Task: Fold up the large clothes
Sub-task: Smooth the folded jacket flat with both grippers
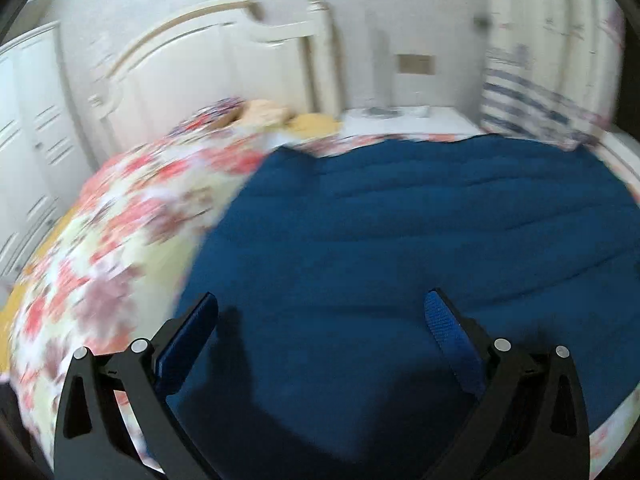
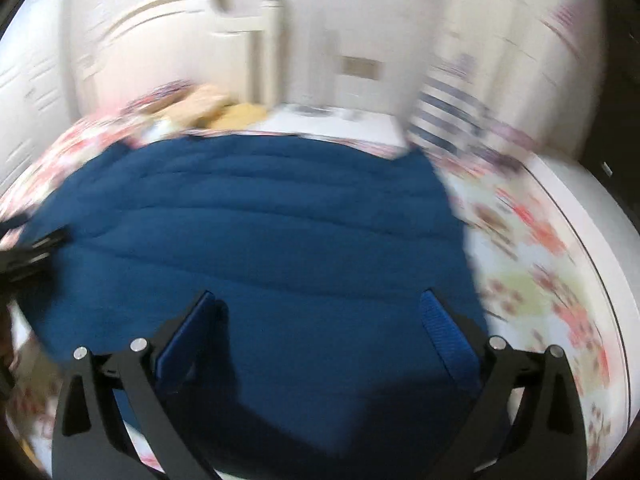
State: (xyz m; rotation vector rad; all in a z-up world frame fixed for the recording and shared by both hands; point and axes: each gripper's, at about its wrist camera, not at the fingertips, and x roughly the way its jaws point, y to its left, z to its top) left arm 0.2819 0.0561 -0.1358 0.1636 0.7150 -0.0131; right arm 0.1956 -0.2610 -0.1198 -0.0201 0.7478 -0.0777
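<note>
Garment [image 1: 400,220] lies flat on bed [image 1: 120,232], dead ahead of both tongs, long axis running left-right; left tongs [image 1: 320,312] and right tongs [image 2: 318,308] released, equally near the front edge.

Both tongs, left tongs [image 1: 322,312] and right tongs [image 2: 318,310], have black arms, blue ribbed pads, silver pivot screws.

bed [image 1: 120,240] with flowery sheet | white headboard [image 1: 208,68] at its far end | white wall [image 1: 380,8] behind headboard | white cupboards [image 1: 28,128] left of headboard | striped curtain [image 1: 532,96] right of headboard
</note>
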